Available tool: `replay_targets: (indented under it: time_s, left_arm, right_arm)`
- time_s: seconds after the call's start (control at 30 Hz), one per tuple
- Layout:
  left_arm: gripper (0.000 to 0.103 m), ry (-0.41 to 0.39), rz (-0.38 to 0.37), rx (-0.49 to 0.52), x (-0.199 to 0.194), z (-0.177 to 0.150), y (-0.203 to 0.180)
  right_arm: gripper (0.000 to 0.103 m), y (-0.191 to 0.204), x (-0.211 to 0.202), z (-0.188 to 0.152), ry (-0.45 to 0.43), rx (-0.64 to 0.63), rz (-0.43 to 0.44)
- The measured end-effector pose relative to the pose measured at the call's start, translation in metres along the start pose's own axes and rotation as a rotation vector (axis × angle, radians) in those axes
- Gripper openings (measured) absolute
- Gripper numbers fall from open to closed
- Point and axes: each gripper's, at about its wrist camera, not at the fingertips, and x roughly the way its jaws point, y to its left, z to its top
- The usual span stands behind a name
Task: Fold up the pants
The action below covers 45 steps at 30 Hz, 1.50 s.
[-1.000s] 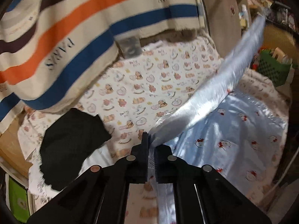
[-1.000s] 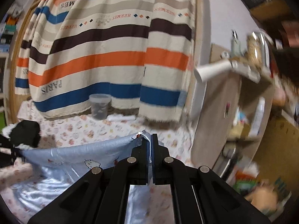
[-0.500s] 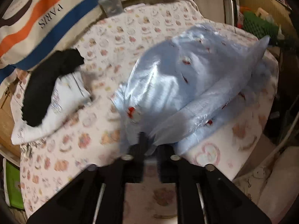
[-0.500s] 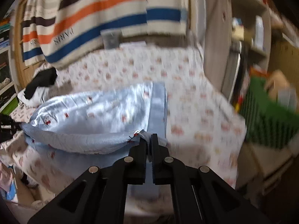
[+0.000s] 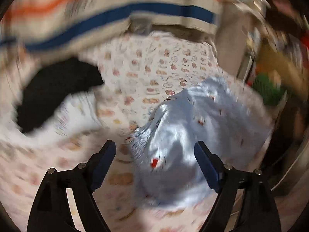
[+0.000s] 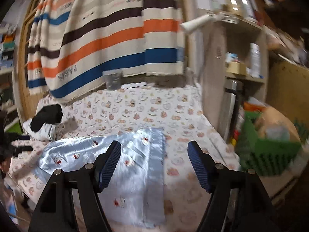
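The pants are shiny light blue satin with small cartoon prints. They lie folded on the bed near its front edge. They also show in the blurred left wrist view. My left gripper is open and empty just above the pants' near end. My right gripper is open and empty above the pants, its jaws wide apart.
The bed has a white sheet with bear and heart prints. A black garment on white cloth lies at the left. A striped blanket hangs behind. A green crate and shelves stand at the right.
Both grippers were shut on the pants and carried them down onto the bed. Now both have opened and let go, and the pants lie folded.
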Motion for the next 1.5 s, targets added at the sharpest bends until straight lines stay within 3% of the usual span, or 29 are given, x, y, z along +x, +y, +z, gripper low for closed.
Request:
replay_targets:
  time_s: [0.07,0.1,0.17,0.3,0.37,0.43,0.53,0.67,0.7,0.73,0.77,0.87,1.0,1.13,1.2,1.23,1.27,1.37,1.5]
  left_arm:
    - [0.081,0.038,-0.074,-0.153,0.018,0.009,0.03]
    - [0.078,0.046,-0.092,-0.226,0.026,0.012,0.044]
    - [0.066,0.063,-0.081,-0.301,0.037,0.013,0.06]
    - [0.063,0.099,-0.071,-0.366,0.052,0.009,0.075]
    - [0.046,0.123,-0.139,-0.383,0.058,0.007,0.075]
    - [0.038,0.162,-0.205,-0.388,0.066,0.006,0.073]
    - [0.038,0.177,-0.16,-0.401,0.072,0.008,0.075]
    - [0.036,0.183,-0.178,-0.437,0.08,0.007,0.08]
    - [0.032,0.176,-0.174,-0.434,0.081,0.007,0.08]
    - [0.007,0.163,-0.166,-0.431,0.08,0.007,0.08]
    - [0.002,0.149,-0.151,-0.431,0.078,0.007,0.079]
    - [0.002,0.045,-0.094,-0.435,0.058,0.012,0.08]
    - [0.002,-0.078,0.044,-0.386,0.023,0.024,0.077]
    - [0.002,-0.082,0.2,-0.354,0.016,0.028,0.079]
    - [0.008,-0.107,0.29,-0.326,0.016,0.026,0.078]
    - [0.021,-0.116,0.303,-0.307,0.016,0.025,0.077]
    - [0.029,-0.126,0.29,-0.303,0.014,0.023,0.076]
    - [0.029,-0.149,0.232,-0.302,0.006,0.018,0.064]
    - [0.029,-0.125,0.164,-0.19,0.005,0.013,0.021]
  right_arm:
    - [0.067,0.011,0.028,-0.001,0.038,0.025,0.059]
    - [0.059,0.015,0.038,-0.004,0.062,0.04,0.083]
    - [0.052,0.022,0.062,-0.015,0.128,0.083,0.136]
    - [0.046,0.029,0.094,-0.037,0.204,0.118,0.16]
    - [0.042,0.033,0.106,-0.045,0.24,0.109,0.156]
    - [0.037,0.036,0.118,-0.053,0.297,0.097,0.148]
    - [0.033,0.038,0.127,-0.063,0.346,0.093,0.132]
    - [0.032,0.038,0.13,-0.072,0.385,0.075,0.136]
    - [0.032,0.04,0.131,-0.074,0.397,0.062,0.14]
    - [0.032,0.04,0.132,-0.075,0.408,0.052,0.142]
    - [0.032,0.041,0.133,-0.077,0.416,0.045,0.139]
    - [0.032,0.041,0.131,-0.081,0.422,0.027,0.128]
    - [0.032,0.041,0.131,-0.087,0.444,0.015,0.126]
    - [0.032,0.042,0.128,-0.091,0.44,-0.012,0.115]
    - [0.032,0.042,0.127,-0.091,0.44,-0.016,0.111]
    - [0.032,0.042,0.127,-0.091,0.438,-0.016,0.109]
    - [0.032,0.042,0.127,-0.09,0.437,-0.015,0.105]
    - [0.032,0.041,0.12,-0.084,0.405,-0.027,0.085]
    - [0.032,0.041,0.109,-0.069,0.349,0.001,0.101]
